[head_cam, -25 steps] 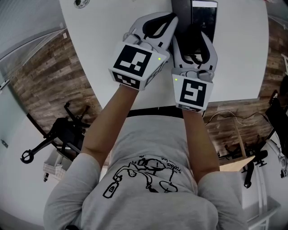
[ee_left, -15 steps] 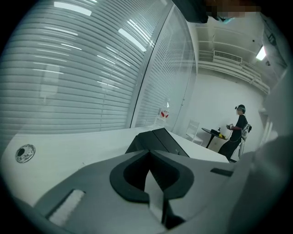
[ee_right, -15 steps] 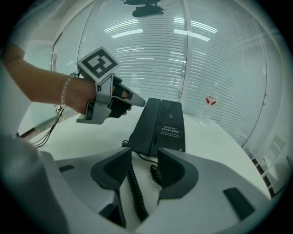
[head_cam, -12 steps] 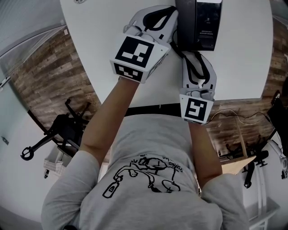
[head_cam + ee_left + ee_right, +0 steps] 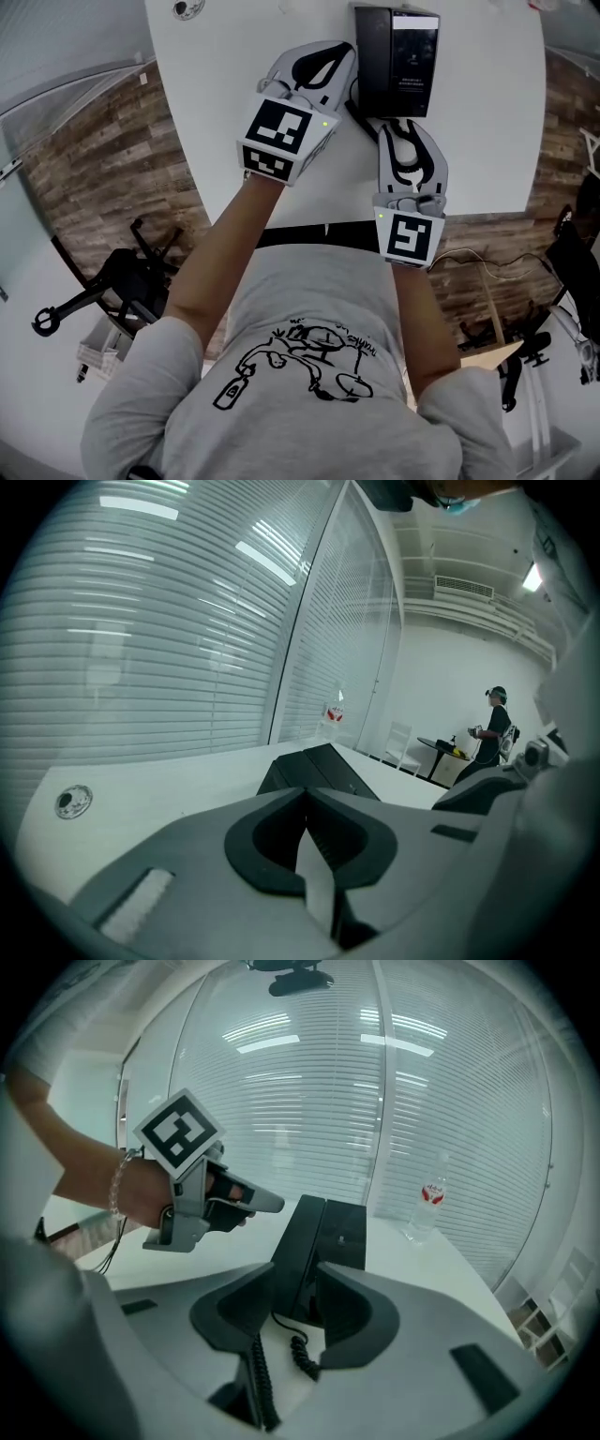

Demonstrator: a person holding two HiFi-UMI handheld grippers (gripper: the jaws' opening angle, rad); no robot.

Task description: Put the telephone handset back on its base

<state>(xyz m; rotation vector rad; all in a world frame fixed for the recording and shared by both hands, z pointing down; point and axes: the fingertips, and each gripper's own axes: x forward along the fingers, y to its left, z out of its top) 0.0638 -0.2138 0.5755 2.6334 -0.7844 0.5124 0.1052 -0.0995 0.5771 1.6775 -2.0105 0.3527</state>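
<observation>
The black telephone base (image 5: pixel 413 62) stands at the far side of the white table (image 5: pixel 234 56). The handset (image 5: pixel 372 56) lies along the base's left side and no gripper holds it. My left gripper (image 5: pixel 345 52) is shut and empty, its tip just left of the handset. My right gripper (image 5: pixel 405 125) sits in front of the phone, short of it. Its jaws have just been closing and stand partly apart, gripping nothing. In the right gripper view the handset (image 5: pixel 298 1237) and base (image 5: pixel 343 1232) show beyond my right gripper (image 5: pixel 295 1283), with the coiled cord (image 5: pixel 302 1352) on the table between the jaws.
A water bottle (image 5: pixel 427 1206) stands on the table beyond the phone at the right. A small round fitting (image 5: pixel 184 8) sits in the tabletop at the far left. A person (image 5: pixel 493 733) stands far off beside a small table. Window blinds run behind the table.
My right gripper has drawn back from the phone toward the table's near edge and its jaws have narrowed. The handset is left on the base. The left gripper has hardly moved.
</observation>
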